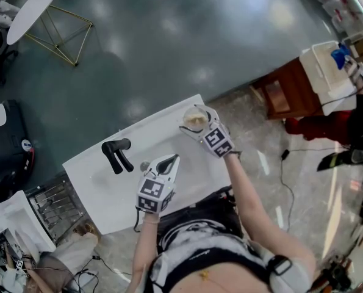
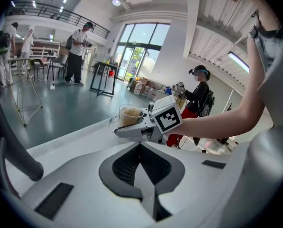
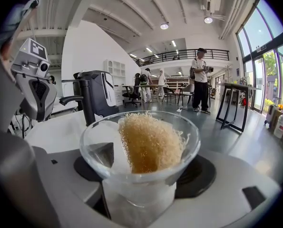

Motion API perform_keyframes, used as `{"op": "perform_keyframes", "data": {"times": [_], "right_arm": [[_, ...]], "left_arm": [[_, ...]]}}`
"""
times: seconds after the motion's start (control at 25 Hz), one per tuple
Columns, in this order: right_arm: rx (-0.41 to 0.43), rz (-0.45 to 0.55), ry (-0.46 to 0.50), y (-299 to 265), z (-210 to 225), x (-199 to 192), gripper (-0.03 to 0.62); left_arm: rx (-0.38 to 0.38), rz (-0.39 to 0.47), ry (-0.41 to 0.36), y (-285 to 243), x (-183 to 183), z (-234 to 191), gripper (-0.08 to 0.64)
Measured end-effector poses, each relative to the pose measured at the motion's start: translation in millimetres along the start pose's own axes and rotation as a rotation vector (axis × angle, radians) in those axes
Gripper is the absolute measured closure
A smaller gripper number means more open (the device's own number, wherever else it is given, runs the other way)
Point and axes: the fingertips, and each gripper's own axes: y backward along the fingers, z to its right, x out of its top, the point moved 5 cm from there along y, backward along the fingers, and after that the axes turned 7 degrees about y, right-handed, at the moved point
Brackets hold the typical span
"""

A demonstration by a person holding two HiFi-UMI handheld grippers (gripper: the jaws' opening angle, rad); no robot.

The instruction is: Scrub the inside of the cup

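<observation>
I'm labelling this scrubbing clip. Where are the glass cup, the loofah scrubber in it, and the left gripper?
glass cup [image 3: 140,194]: right gripper view, lower wall.
loofah scrubber [image 3: 151,141]: right gripper view, its middle.
left gripper [image 2: 140,146]: left gripper view, between closed fingertips.

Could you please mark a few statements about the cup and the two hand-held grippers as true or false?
1. The right hand-held gripper is closed on a clear glass cup. True.
2. The cup is empty. False: a tan fibrous scrubber sits inside it.
3. The left hand-held gripper has its jaws wide open. False: they are together, with nothing between them.
4. A black appliance stands on the white table. True.
5. The left hand-held gripper is pushing the scrubber into the cup. False: it is apart from the cup.
</observation>
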Motion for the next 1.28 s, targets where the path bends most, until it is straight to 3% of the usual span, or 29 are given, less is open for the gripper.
{"op": "perform_keyframes", "data": {"times": [0.92,1.28], "right_arm": [[-0.024,-0.04,-0.073,30,-10,-30,0.191],[-0.032,-0.053,-0.11,54,-18,-34,0.219]], "left_arm": [[0.009,0.021,-0.026,0,1,10,0.557],[-0.008,0.048,0.005,3,1,15,0.557]]}}
